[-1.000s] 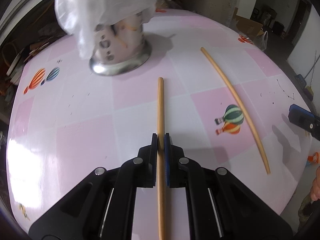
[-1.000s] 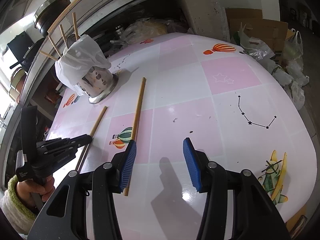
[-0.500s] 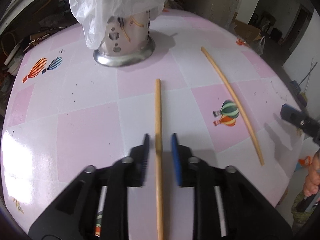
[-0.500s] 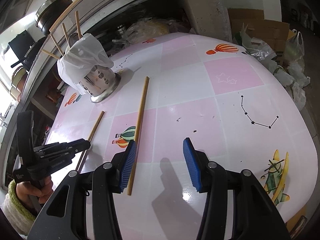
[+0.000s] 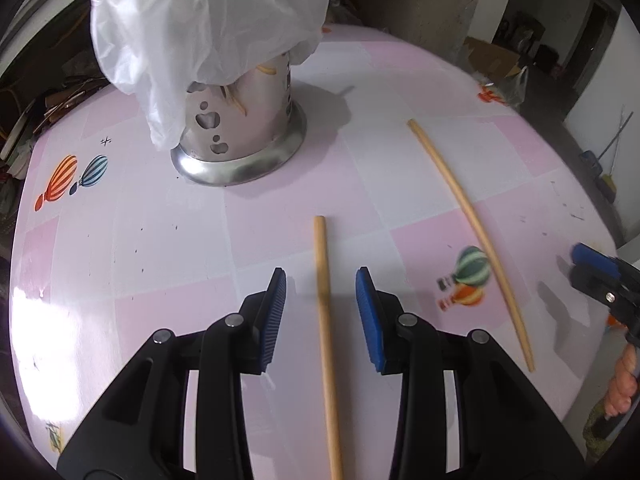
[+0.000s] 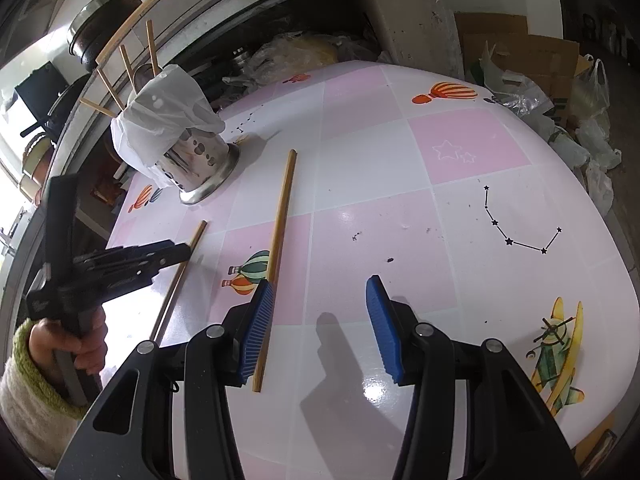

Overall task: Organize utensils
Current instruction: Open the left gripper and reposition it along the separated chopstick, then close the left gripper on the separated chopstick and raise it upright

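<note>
**Left claw lets go of a chopstick on the pink bench**

The left claw (image 5: 320, 304) points down at the bench (image 5: 140, 264), and its jaws are opening. A wooden chopstick (image 5: 326, 332) lies flat between the two blue pads (image 5: 276, 320), and neither pad touches it. This chopstick lies in the middle part of the bench, with its far end toward the steel utensil holder (image 5: 240, 132).

The holder stands upright near the far left edge of the bench. A white plastic bag (image 5: 200, 28) covers its top, and in the right wrist view several sticks (image 6: 128, 64) rise out of it.

A second chopstick (image 5: 472, 232) lies to the right of the first one, well apart from it, beside the printed balloon picture (image 5: 468, 276).

The right claw (image 6: 320, 320) is released and holds nothing. Its left pad stands over the near end of the second chopstick, which lies outside the jaws. The person's hand (image 6: 76, 344), in a cream sleeve (image 6: 28, 396), holds the left tool's handle.
</note>
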{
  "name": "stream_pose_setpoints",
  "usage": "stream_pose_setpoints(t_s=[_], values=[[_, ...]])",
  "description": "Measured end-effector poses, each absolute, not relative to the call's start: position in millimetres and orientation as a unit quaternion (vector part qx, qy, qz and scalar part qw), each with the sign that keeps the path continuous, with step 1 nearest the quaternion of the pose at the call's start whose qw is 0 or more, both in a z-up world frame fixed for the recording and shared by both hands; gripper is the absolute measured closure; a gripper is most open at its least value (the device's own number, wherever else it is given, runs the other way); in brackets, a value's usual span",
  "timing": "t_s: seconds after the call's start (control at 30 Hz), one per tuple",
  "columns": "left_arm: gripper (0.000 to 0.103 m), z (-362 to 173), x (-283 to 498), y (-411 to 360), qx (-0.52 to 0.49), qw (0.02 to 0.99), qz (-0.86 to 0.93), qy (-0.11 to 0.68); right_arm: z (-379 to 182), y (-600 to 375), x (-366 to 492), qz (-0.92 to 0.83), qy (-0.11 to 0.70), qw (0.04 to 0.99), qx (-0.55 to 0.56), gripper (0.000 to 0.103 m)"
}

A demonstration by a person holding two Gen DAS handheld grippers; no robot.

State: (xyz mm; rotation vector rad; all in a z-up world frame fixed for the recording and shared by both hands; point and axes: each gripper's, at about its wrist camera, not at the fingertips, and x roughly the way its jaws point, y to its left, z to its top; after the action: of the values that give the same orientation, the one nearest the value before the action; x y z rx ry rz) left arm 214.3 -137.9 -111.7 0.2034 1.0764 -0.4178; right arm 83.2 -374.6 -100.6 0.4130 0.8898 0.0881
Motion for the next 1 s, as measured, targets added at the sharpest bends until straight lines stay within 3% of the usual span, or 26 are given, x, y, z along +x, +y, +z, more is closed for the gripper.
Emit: stream_pose_setpoints(t_s=[0.2,0.57,1.0], values=[[0.072,-118.5,230.0,-146.7,0.117,0.827,-0.180,0.519,-102.2,-376.7,83.1,0.041,0.428,0.881,0.200,0.055],[0.097,-119.7,229.9,-149.6,0.122,0.834,-0.162,0.514,-104.1,-375.2,83.4,0.042,0.429,0.880,0.200,0.055],[0.098,-109.4,224.5,-135.3,0.084,0.846,-0.157,0.503,-99.4,-375.7,82.1,0.040,0.425,0.882,0.199,0.055]])
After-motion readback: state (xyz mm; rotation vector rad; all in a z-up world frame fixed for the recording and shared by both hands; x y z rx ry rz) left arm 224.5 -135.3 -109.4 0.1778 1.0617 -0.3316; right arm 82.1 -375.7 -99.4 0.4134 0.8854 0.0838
